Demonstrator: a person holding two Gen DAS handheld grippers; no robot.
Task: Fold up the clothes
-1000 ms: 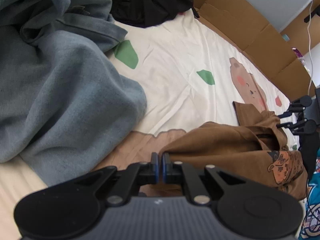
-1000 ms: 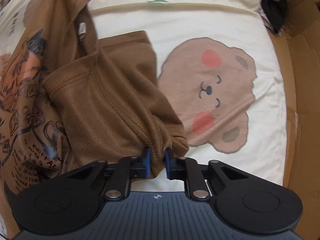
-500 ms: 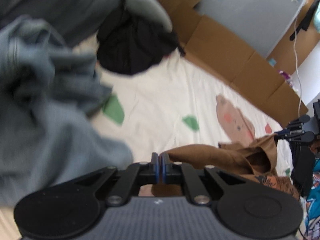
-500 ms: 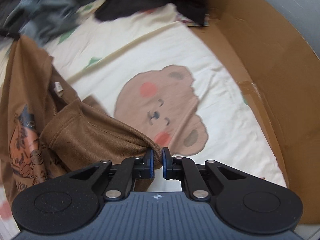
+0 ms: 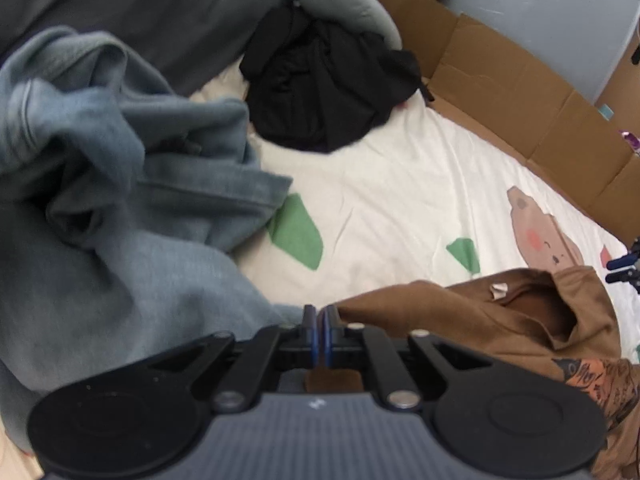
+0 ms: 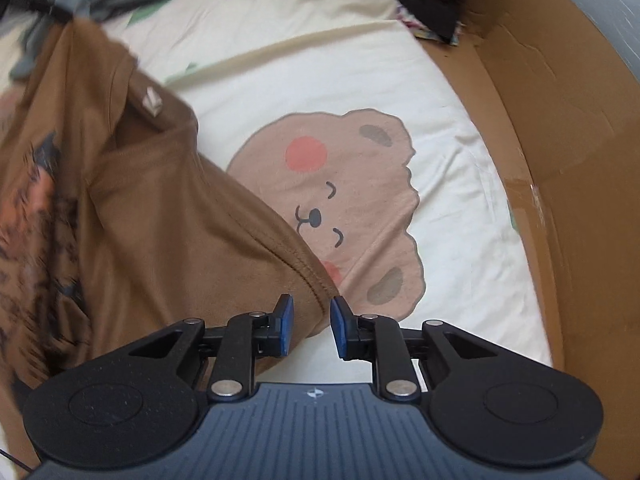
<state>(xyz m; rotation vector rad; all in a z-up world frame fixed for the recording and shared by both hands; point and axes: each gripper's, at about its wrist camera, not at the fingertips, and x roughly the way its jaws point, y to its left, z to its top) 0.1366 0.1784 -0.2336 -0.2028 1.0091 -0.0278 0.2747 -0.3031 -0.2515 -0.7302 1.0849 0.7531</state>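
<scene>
Jaws of the left gripper (image 5: 319, 330) pinch the brown T-shirt (image 5: 472, 320); the right gripper (image 6: 311, 326), just opening, stands narrowly parted around its hem, pads apart from cloth. Shirt lies on the bear-print sheet (image 6: 440, 100) (soft, light, limp): take hold at hems.

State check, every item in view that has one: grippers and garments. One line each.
left gripper: shut on the brown shirt's edge
right gripper: jaws just opened, hem between them, not pinched
brown shirt: unfolded, rumpled, neck open
blue-grey garment: crumpled heap, unfolded
black garment: bunched, unfolded
bed sheet: spread, lightly creased
</scene>
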